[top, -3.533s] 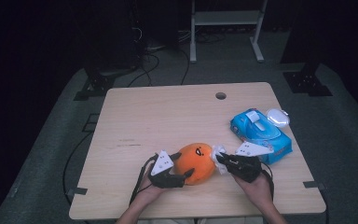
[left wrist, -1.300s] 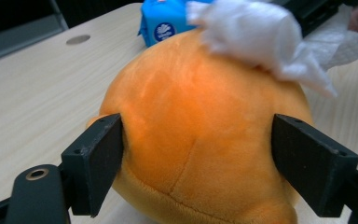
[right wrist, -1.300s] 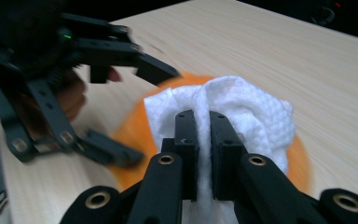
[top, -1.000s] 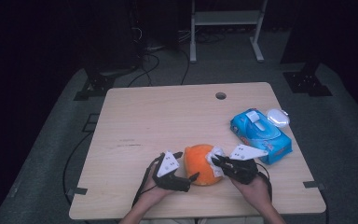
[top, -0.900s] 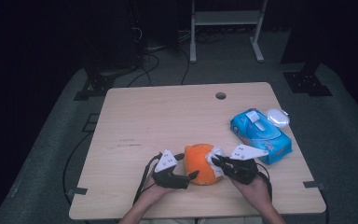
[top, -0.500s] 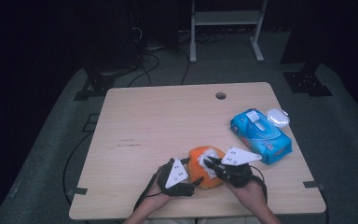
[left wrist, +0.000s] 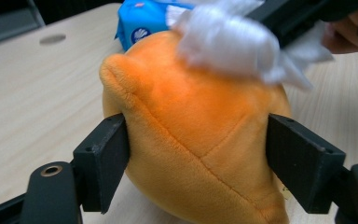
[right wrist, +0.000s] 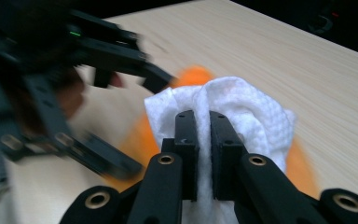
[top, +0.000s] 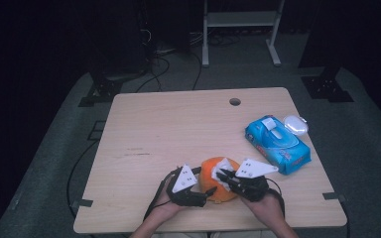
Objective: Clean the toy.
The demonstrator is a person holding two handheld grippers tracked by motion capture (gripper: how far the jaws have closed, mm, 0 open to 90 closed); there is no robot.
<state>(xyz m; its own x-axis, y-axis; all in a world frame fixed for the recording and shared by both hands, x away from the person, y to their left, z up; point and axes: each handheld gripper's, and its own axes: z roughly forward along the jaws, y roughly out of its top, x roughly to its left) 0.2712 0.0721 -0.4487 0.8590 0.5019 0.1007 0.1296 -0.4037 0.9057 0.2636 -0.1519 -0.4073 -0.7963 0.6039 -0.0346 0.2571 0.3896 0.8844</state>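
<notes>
- Our left gripper (left wrist: pixel 198 158) clamps the soft plush (left wrist: pixel 200 140) by its sides; it yields, so we hold mid-body.
- Our right gripper (right wrist: pixel 203 135) pinches a limp wipe (right wrist: pixel 242 112) on top.

Orange plush (left wrist: pixel 200 140) bottom cut off by frame edge, left gripper (right wrist: pixel 74 93) blurred in right gripper view

Each hand holds a black gripper. The left gripper (top: pixel 204 194) and the right gripper (top: pixel 223 175) each have a flat grey plate with three corners on top, with small dark dots on it. Black cables trail toward 6 o'clock. The jaws are flat black blocks on black arms with round brass-coloured rings. The forearms are bare.
</notes>
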